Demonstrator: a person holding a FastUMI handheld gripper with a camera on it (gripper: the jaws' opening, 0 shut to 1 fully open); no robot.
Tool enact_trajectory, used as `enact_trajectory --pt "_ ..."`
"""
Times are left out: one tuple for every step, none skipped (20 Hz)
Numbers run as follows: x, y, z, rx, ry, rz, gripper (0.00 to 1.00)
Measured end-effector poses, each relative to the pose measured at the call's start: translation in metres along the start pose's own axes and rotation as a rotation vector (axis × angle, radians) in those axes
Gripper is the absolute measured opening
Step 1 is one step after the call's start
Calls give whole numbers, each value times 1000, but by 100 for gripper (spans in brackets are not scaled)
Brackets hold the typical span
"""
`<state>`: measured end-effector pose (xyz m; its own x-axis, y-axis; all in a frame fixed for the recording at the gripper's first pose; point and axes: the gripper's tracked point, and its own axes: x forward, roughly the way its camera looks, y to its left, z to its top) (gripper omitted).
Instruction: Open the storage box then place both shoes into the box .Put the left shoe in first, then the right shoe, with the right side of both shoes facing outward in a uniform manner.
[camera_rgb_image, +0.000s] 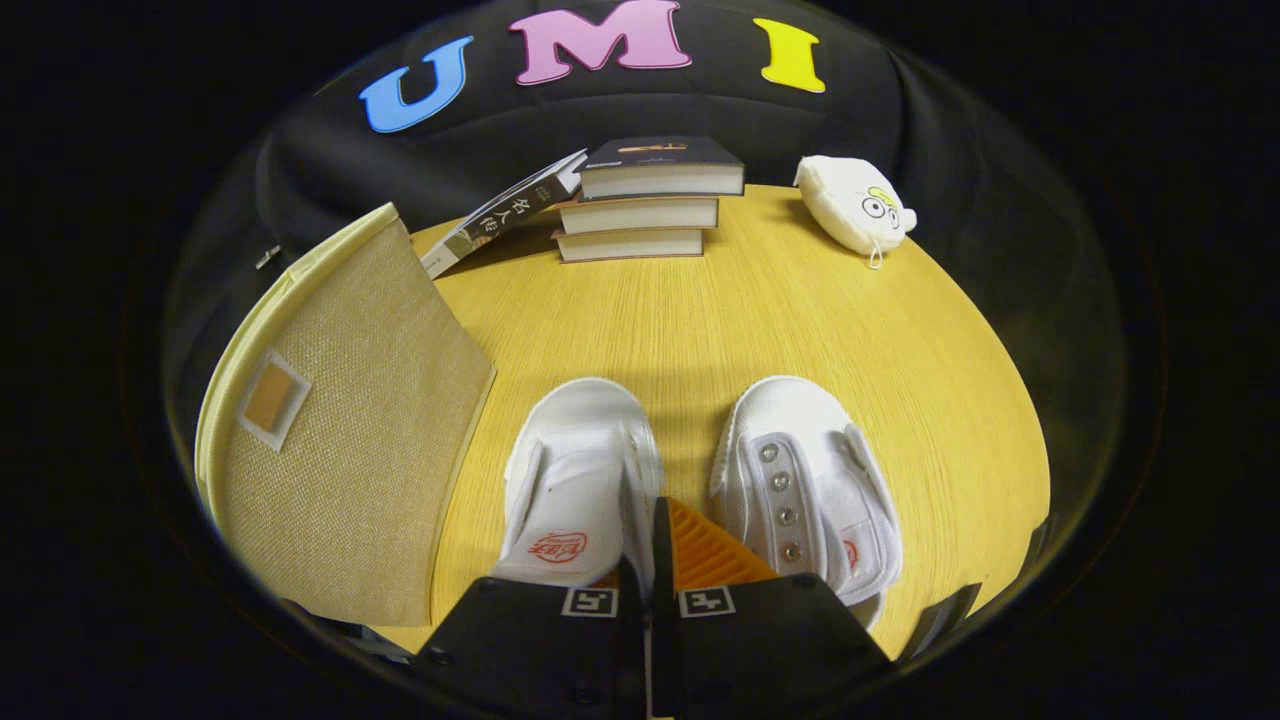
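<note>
1. Hand-held gripper (652, 560) sits low over the wooden surface (720, 320), its two fingers drawn close together with only a thin gap between them; they appear to pinch the inner side wall of the left-hand shoe (580, 480), though whether both press on it I cannot tell.
2. That shoe lies just ahead of the fingers and to their left, toe pointing away; it is white canvas with a rounded toe cap, and a red stamp shows on its insole.
3. A second white shoe (800, 480) lies just ahead and to the right of the fingers, parallel to the first and apart from it; a row of metal eyelets runs down its upper, and a small red mark shows near its heel.
4. The storage box (340, 450) stands on the surface left of the shoes, near the first one; it is beige woven fabric with a pale trim and a small label window on its face; its lid looks closed.
5. Beyond the shoes, a stack of books (645, 200) rests at the far edge, with one more book (500, 215) leaning against it; a white plush toy (855, 205) lies to the right of the stack.
</note>
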<state>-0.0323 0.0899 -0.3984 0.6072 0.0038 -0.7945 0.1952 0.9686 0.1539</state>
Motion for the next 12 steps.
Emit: enact_trajectory --pt "-5 0 5 16 -14 6 8" --pt "-12 -1 9 27 -27 10 8" --pt "-21 -1 13 40 -39 17 7" --pt "-30 -1 20 56 -53 26 8" --pt "-42 1 26 73 -64 39 7" --pt "-52 2 34 86 -74 48 8" --pt "-64 4 45 101 -87 61 8" --pt "-76 9 56 112 -97 78 8" --pt "-88 13 66 125 -111 93 7" --pt "-100 19 78 132 -120 109 7" --pt "-110 26 88 137 -131 127 7" --pt "-121 35 98 141 -140 147 7"
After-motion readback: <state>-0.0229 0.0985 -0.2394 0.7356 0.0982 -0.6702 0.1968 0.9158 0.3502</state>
